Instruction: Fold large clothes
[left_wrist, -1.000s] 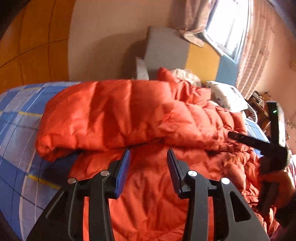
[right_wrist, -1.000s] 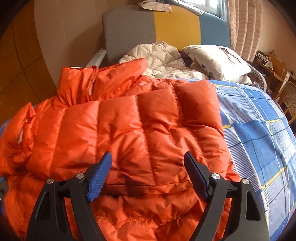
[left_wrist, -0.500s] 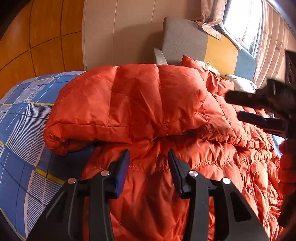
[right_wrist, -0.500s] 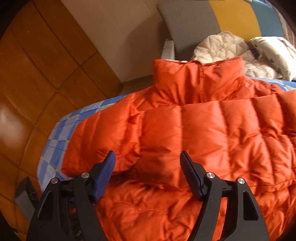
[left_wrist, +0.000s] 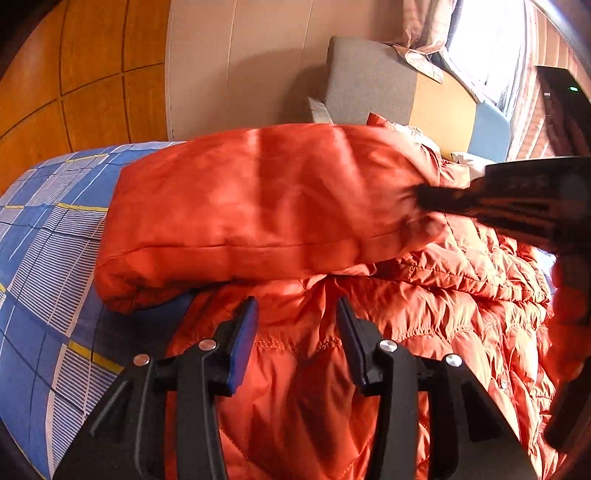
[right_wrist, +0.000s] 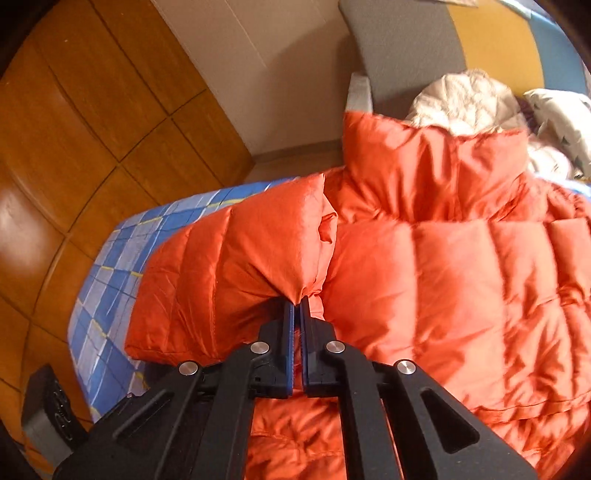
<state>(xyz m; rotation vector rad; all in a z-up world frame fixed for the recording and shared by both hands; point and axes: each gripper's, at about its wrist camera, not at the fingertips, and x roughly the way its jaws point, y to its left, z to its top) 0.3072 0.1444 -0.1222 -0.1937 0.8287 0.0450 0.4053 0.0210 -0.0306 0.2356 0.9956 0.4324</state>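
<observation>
Jacket (right_wrist: 461, 295) sprawls across the bed (right_wrist: 110, 266); my right gripper (right_wrist: 297, 306) has just closed, pinching its sleeve (right_wrist: 240, 266). Left gripper (left_wrist: 295, 325) hovers apart above the hem. Slick fabric may slip.

Glossy quilted jacket (right_wrist: 461, 288), woven checked bedsheet (left_wrist: 48, 258)

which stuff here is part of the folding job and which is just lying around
Part of the job:
- orange puffer jacket
- its sleeve, pinched by the right gripper
- left gripper, open above the jacket

Just lying about:
- white quilted garment
- pillow
- blue checked bedsheet
- headboard
</observation>
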